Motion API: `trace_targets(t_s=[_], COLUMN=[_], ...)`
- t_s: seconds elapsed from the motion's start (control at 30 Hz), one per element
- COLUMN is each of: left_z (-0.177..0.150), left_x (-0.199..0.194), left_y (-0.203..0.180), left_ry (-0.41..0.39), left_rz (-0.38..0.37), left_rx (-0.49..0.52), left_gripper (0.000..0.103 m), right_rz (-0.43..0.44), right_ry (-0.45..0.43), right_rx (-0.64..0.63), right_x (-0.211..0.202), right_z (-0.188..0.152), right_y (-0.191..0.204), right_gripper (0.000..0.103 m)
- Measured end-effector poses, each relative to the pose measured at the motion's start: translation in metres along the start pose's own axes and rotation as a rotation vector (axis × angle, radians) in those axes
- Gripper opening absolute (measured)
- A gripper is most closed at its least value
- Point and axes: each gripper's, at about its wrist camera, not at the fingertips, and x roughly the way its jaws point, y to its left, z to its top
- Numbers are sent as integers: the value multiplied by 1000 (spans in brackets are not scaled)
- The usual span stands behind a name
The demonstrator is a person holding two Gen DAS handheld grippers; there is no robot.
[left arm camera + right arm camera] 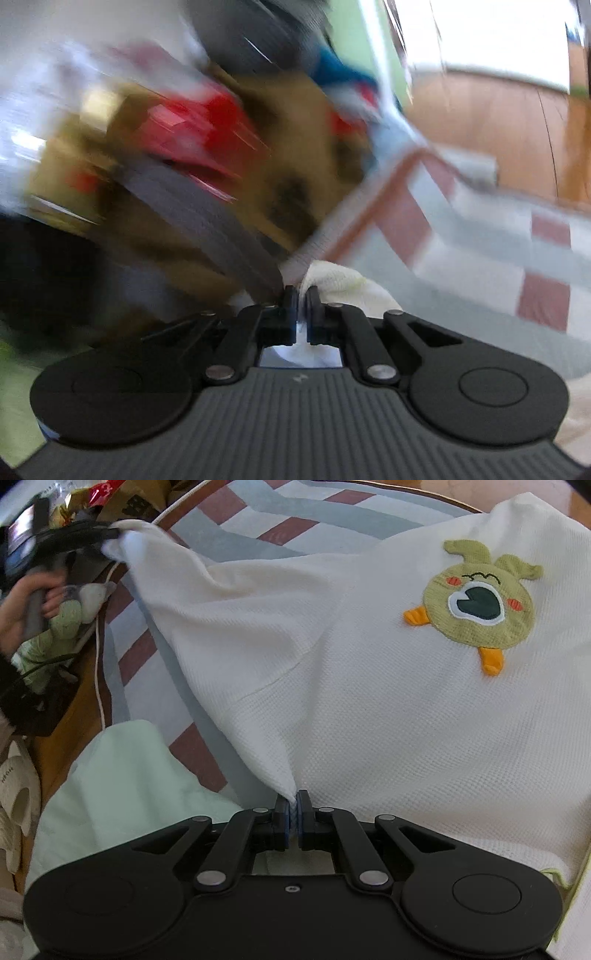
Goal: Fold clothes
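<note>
While both grippers pinch the cream shirt (pixel 369 709), we judge the fold only part made; the right gripper (pixel 292 814) has its jaws pressed on a bunched point of the near edge, the left gripper (pixel 301 308) nips a corner lifted off the checked tablecloth (pixel 236 517); the rest lies flat, frog patch (pixel 480 602) up. Risks: each bite is thin, so uneven pulling could slip the fabric free; the left wrist view is motion-blurred, suggesting haste; the pale green cloth (pixel 118 782) nearby could be dragged along.

Your right gripper (pixel 293 814) pinches the cream shirt's (pixel 388 709) near edge; your left gripper (pixel 110 533) lifts its far-left corner above the checked tablecloth (pixel 258 517).
</note>
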Motion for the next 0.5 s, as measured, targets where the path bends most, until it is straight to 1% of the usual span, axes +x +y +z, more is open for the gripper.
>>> trace_targets(t_s=[0.07,0.1,0.13,0.17,0.2,0.23,0.27,0.3,0.33,0.4,0.43,0.47,0.5], left_z=[-2,-6,-10,-15,-18,-21,-20,-18,-14,1,11,22,35], left_x=[6,12,18,25,25,26,20,14,3,-24,-38,-51,-61], left_y=[18,20,18,15,10,4,1,-3,-5,-11,-17,-23,-30], left_ry=[53,81,119,158,182,204,205,203,179,111,82,54,45], left_rz=[-5,-6,7,21,54,88,96,100,54,-89,-145,-200,-267], left_rx=[-26,-15,25,68,105,140,138,131,104,57,47,38,21], left_gripper=[5,5,10,10,16,35,47,63,65,68,71,72,73], right_rz=[13,16,22,31,57,83,114,142,156,143,134,116,106], right_ry=[-6,-7,-9,-12,-22,-33,-48,-66,-92,-164,-197,-215,-211], right_rx=[-4,-7,-7,-4,11,32,69,108,149,229,267,298,338], right_x=[0,0,-1,-2,-5,-9,-15,-21,-30,-55,-68,-84,-101], right_z=[0,0,0,1,1,2,4,7,12,26,34,45,57], right_y=[0,1,2,2,1,-2,-6,-11,-17,-30,-37,-44,-52], right_gripper=[6,6,7,7,8,10,12,17,20,48,52,52,52])
